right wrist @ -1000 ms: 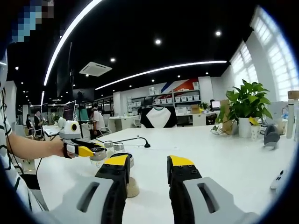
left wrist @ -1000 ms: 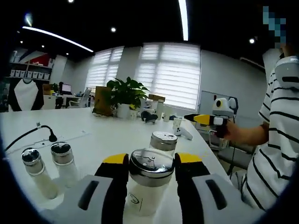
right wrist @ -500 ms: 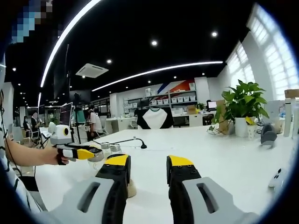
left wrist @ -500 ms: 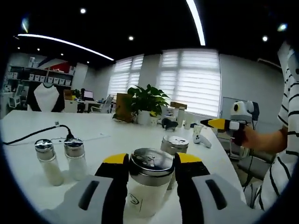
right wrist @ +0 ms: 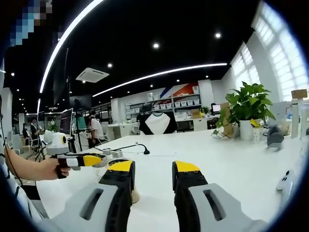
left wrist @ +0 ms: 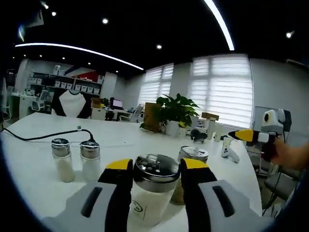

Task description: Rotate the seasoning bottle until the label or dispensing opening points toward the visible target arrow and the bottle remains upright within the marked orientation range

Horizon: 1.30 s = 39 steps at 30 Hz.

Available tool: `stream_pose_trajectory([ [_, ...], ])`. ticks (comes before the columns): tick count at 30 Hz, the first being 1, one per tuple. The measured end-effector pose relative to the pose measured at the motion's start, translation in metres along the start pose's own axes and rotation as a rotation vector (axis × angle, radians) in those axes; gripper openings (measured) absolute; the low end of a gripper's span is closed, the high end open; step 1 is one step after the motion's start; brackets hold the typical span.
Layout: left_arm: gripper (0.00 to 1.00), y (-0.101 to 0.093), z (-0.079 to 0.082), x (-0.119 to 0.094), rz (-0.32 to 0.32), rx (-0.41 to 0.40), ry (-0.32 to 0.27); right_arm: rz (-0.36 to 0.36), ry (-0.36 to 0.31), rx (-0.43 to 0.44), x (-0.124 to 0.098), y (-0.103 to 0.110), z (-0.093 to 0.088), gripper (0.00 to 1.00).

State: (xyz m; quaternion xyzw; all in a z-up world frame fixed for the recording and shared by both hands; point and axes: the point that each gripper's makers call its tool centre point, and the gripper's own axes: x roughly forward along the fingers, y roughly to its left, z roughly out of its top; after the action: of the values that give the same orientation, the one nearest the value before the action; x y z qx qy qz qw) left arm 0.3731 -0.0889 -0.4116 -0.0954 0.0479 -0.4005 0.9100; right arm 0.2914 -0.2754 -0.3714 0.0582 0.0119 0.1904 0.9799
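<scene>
In the left gripper view my left gripper (left wrist: 155, 166) is shut on a seasoning bottle (left wrist: 153, 191) with a steel shaker lid and a white body, held upright between the yellow-tipped jaws. A second, similar bottle (left wrist: 192, 155) stands just behind it. The right gripper (left wrist: 251, 136) shows at the far right of that view, held by a hand. In the right gripper view my right gripper (right wrist: 152, 169) is open with nothing between its jaws, above the white table (right wrist: 231, 159). There the left gripper (right wrist: 89, 160) sits at the left with the bottle's lid (right wrist: 102, 161) between its jaws.
Two small glass shakers (left wrist: 62, 159) (left wrist: 90, 158) stand on the table to the left, with a black cable (left wrist: 43, 136) behind them. A potted plant (left wrist: 175, 112), a white controller (left wrist: 229, 152) and small items sit at the far edge.
The left gripper's camera has swung to the left with the bottle still held: the shakers and plant have shifted right in its view. The right gripper stays open and nearly still.
</scene>
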Motion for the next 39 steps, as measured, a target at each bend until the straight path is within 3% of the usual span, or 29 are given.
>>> stream_pose_trajectory([
  [3, 0.43, -0.003, 0.004, -0.002, -0.043, -0.016, -0.001, 0.001, 0.004, 0.0, -0.001, -0.001, -0.002, 0.31],
  [6, 0.42, -0.011, 0.015, -0.005, -0.142, 0.013, 0.004, 0.002, 0.005, 0.001, -0.002, -0.001, -0.002, 0.31],
  [7, 0.43, -0.012, 0.016, -0.005, -0.175, 0.026, 0.022, 0.002, 0.004, 0.0, -0.002, -0.002, -0.002, 0.31],
  [8, 0.45, -0.013, 0.015, -0.005, -0.204, 0.008, 0.077, 0.003, 0.004, -0.002, -0.002, -0.002, -0.002, 0.31],
  [13, 0.51, -0.006, 0.034, -0.004, -0.25, 0.146, 0.092, 0.014, 0.004, -0.005, -0.001, 0.0, -0.002, 0.31],
  [14, 0.51, -0.011, 0.036, -0.004, -0.313, 0.158, 0.094, 0.013, 0.001, -0.006, -0.001, 0.001, -0.001, 0.32],
  [15, 0.51, -0.016, 0.033, -0.007, -0.369, 0.121, 0.125, 0.017, -0.003, -0.004, -0.001, 0.002, 0.0, 0.34],
  [17, 0.51, -0.02, 0.022, -0.008, -0.447, 0.146, 0.179, 0.036, -0.003, -0.004, -0.001, 0.008, 0.001, 0.34],
  [19, 0.51, -0.012, 0.011, -0.005, -0.442, 0.191, 0.211, 0.043, -0.001, -0.015, -0.001, 0.011, 0.002, 0.34],
  [23, 0.52, -0.007, 0.005, 0.002, -0.455, 0.177, 0.2, 0.041, -0.005, -0.014, -0.003, 0.011, 0.003, 0.34],
  [25, 0.53, -0.009, 0.009, 0.004, -0.489, 0.119, 0.164, 0.034, -0.002, -0.016, -0.004, 0.01, 0.002, 0.34],
  [29, 0.52, -0.006, 0.011, 0.007, -0.51, 0.088, 0.14, 0.023, -0.002, -0.02, -0.005, 0.006, 0.004, 0.34],
  [31, 0.52, -0.014, 0.016, 0.005, -0.556, 0.035, 0.116, 0.021, -0.009, -0.013, -0.007, 0.004, 0.006, 0.34],
  [39, 0.45, -0.022, 0.001, 0.005, -0.587, 0.093, 0.176, 0.004, -0.005, -0.033, -0.008, 0.0, 0.009, 0.34],
])
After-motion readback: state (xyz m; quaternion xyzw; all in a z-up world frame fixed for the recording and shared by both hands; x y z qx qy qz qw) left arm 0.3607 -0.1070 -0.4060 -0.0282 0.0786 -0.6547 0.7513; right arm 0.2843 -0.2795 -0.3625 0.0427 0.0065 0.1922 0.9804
